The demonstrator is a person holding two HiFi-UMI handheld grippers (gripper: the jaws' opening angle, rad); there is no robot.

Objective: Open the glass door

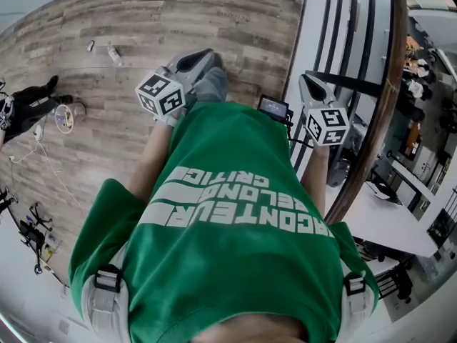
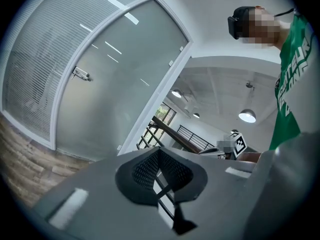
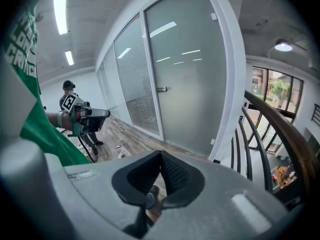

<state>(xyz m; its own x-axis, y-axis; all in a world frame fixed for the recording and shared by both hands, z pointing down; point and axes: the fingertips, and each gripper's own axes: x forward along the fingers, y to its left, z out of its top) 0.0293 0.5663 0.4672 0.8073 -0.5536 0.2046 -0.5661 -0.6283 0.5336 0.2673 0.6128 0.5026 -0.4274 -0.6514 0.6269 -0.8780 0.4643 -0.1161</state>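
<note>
One frosted glass door (image 3: 187,69) in a white frame stood at the far side of the room, ahead of both claws and well apart from them. It carried one small metal lever handle (image 3: 161,89) at its left edge, about halfway up. Left of the door ran a glass wall with horizontal blinds (image 3: 127,74), split by white uprights; how many panels it had could not be told.

The left claw (image 2: 159,151) had its two grey jaws brought together at the tips, with nothing between the ribbed pads. The right claw (image 3: 161,155) was closed the same way and also held nothing. Each of the two carried one cube with black-and-white square markers. In the head view both were held out in front of the wearer, the left one over the floor and the right one near the railing.

One small black device with a screen (image 1: 273,108) showed between the two claws. The wearer's green T-shirt with white lettering (image 1: 228,220) filled the near part of that view.

A grey-brown wood-plank floor (image 1: 143,20) spread to the far left, with two small pale objects (image 1: 114,54) lying on it. One curved dark wooden handrail (image 1: 389,84) on black metal bars (image 3: 250,149) ran along the right. One second person in dark clothes (image 1: 28,106) stood at the far left. Three lit ceiling lamps (image 2: 247,116) hung beyond the door frame.
</note>
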